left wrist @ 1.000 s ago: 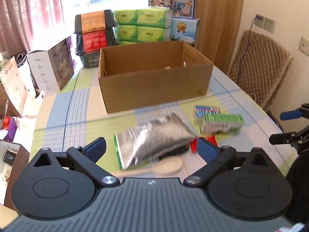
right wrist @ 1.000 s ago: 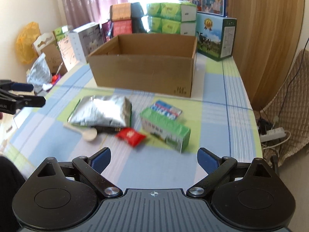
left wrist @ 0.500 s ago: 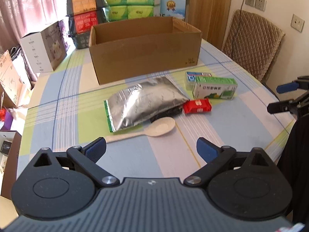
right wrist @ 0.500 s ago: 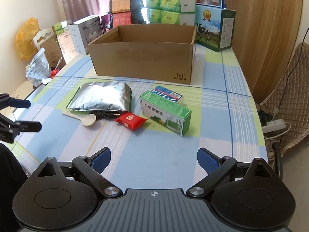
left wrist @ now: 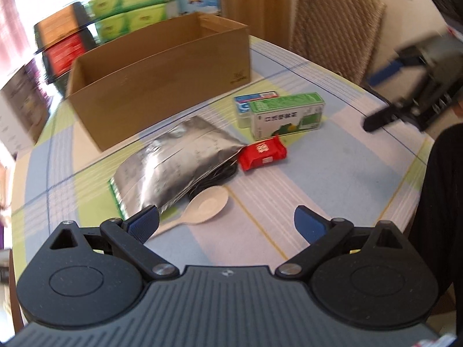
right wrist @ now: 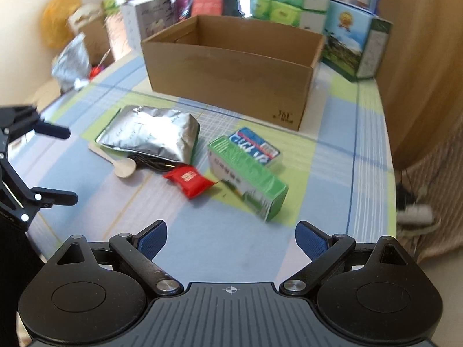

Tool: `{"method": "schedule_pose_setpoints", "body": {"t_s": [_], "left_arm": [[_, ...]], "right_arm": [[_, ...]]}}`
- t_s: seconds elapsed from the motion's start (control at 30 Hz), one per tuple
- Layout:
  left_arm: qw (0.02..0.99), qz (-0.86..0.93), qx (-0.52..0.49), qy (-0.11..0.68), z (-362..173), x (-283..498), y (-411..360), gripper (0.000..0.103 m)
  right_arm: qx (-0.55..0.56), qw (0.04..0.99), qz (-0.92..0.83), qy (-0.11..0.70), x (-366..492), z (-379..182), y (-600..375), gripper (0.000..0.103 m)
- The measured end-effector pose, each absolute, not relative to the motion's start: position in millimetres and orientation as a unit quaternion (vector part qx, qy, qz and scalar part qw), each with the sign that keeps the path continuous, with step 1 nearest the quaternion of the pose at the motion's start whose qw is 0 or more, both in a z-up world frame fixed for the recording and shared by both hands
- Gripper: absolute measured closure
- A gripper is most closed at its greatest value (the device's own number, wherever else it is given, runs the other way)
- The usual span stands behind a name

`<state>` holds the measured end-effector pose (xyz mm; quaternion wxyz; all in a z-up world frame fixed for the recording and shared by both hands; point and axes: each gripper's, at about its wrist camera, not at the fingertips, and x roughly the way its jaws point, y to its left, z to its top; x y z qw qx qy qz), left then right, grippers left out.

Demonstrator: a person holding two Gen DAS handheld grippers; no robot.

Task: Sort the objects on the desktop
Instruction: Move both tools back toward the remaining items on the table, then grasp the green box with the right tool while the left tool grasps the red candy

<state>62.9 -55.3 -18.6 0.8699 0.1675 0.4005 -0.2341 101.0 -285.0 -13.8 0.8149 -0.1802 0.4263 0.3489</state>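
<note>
Tongs: left tongs (left wrist: 226, 222) and right tongs (right wrist: 230, 235) both spread, holding nothing.
Objects: crinkled silver foil pouch (left wrist: 176, 163), pale wooden spoon (left wrist: 202, 205), green carton (right wrist: 246, 180) mid-surface, before brown cardboard box (right wrist: 231, 66).
Risk: pouch overlaps spoon; lifting may drag it.

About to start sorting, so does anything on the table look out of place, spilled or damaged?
Nothing is spilled or visibly damaged. The items just lie in a loose heap: the silver foil pouch lies over a black cable and the handle of the wooden spoon, and the green box lies askew beside the red packet.
</note>
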Motion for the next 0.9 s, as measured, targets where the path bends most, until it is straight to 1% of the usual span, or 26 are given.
{"method": "schedule_pose_setpoints", "body": {"t_s": [0.1, 0.23, 0.37, 0.43, 0.5, 0.6, 0.67, 0.77, 0.83, 0.9], "left_arm": [[0.862, -0.247, 0.187, 0.402, -24, 75, -66, 0.006], [0.852, -0.269, 0.195, 0.404, -33, 91, -81, 0.006], [0.850, -0.277, 0.183, 0.410, -44, 108, -96, 0.006], [0.852, -0.273, 0.172, 0.413, -48, 116, -102, 0.006], [0.853, -0.267, 0.157, 0.419, -54, 124, -107, 0.007], [0.857, -0.243, 0.135, 0.433, -62, 134, -112, 0.010], [0.859, -0.225, 0.113, 0.445, -66, 140, -112, 0.011], [0.860, -0.205, 0.085, 0.459, -72, 147, -112, 0.014], [0.859, -0.204, 0.079, 0.464, -75, 149, -115, 0.016], [0.857, -0.207, 0.072, 0.467, -77, 150, -119, 0.017]], "right_arm": [[-0.211, 0.806, 0.358, 0.421, 124, -19, -277, 0.011], [-0.254, 0.786, 0.367, 0.427, 154, -35, -263, 0.026], [-0.302, 0.756, 0.391, 0.430, 172, -53, -248, 0.033], [-0.314, 0.745, 0.396, 0.436, 180, -63, -242, 0.042], [-0.319, 0.738, 0.399, 0.442, 185, -71, -237, 0.047], [-0.327, 0.728, 0.402, 0.448, 190, -81, -230, 0.055], [-0.336, 0.724, 0.404, 0.446, 190, -85, -227, 0.057], [-0.343, 0.723, 0.404, 0.443, 190, -86, -228, 0.063], [-0.335, 0.723, 0.406, 0.447, 189, -85, -231, 0.074], [-0.334, 0.724, 0.405, 0.447, 186, -82, -236, 0.076]]}}
